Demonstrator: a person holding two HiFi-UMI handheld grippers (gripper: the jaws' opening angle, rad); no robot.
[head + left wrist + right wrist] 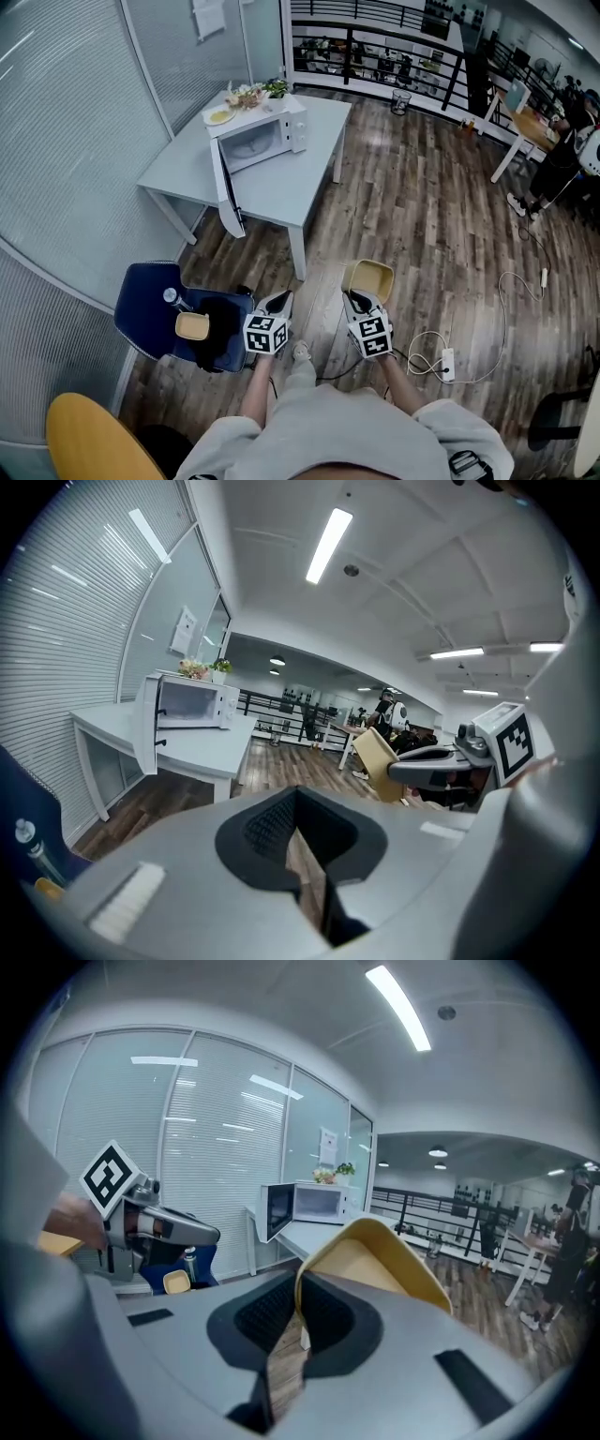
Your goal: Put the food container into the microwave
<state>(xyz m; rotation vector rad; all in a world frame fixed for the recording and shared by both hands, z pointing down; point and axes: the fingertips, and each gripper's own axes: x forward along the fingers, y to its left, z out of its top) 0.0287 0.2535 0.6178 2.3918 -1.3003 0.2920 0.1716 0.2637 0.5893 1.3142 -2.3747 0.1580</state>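
right gripper (360,300) was clamped on the near rim of the pale yellow food container (367,279). its jaws pressed either side of the thin wall, so the container stood tilted up in the air over the floor, in front of the person and well short of the table. left gripper (280,302), just beside it on the left, had its jaws drawn together, with only a sliver of floor showing between the pads and nothing held.

the wood-plank floor (422,216) filled most of the head view. a grey table (291,187) stood at the far left, beside a glass wall with blinds. a blue chair (142,298) sat near left, close to the left gripper, and the edge of a round yellow top (89,441) showed at the nearest left corner. a black railing (375,37) ran along the far side, and a person (562,155) stood at the far right by a desk.

a white microwave (272,131) stood on the far left part of the table, its door (228,192) swung wide open toward the near side. on its top lay a plate (219,116) and a bunch of flowers and greenery (255,93).

the chair carried a black bundle (221,339), a second small yellow container (192,325) and a bottle (172,297). a white power strip (448,364) lay on the floor near right, with a cable looping off it.
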